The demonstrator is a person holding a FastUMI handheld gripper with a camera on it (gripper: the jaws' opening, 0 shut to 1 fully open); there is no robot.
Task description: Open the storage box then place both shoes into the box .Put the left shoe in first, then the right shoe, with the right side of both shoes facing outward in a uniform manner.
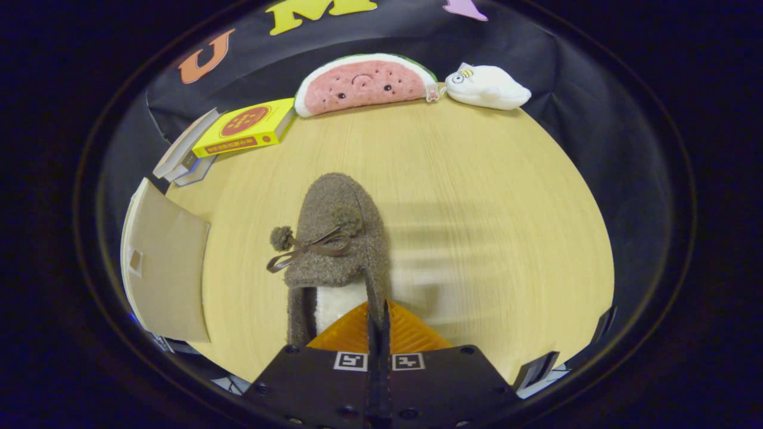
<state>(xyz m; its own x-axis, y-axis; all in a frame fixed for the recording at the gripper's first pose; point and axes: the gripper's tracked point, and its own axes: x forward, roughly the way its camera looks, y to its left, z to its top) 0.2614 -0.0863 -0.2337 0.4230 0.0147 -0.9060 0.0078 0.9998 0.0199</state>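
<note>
A fuzzy brown shoe with a bow and pom-poms points away from me over the wooden table. Its white-lined opening faces the fingers. My gripper is shut on the shoe's right side wall, the orange fingers pressed together with the brown rim pinched between them. The storage box's opened lid, a tan flap, stands to the left of the shoe. I cannot tell whether the shoe rests on the table or hangs just above it.
At the back of the table lie a yellow box on stacked books, a watermelon plush and a white plush. Bare tabletop spreads to the right of the shoe.
</note>
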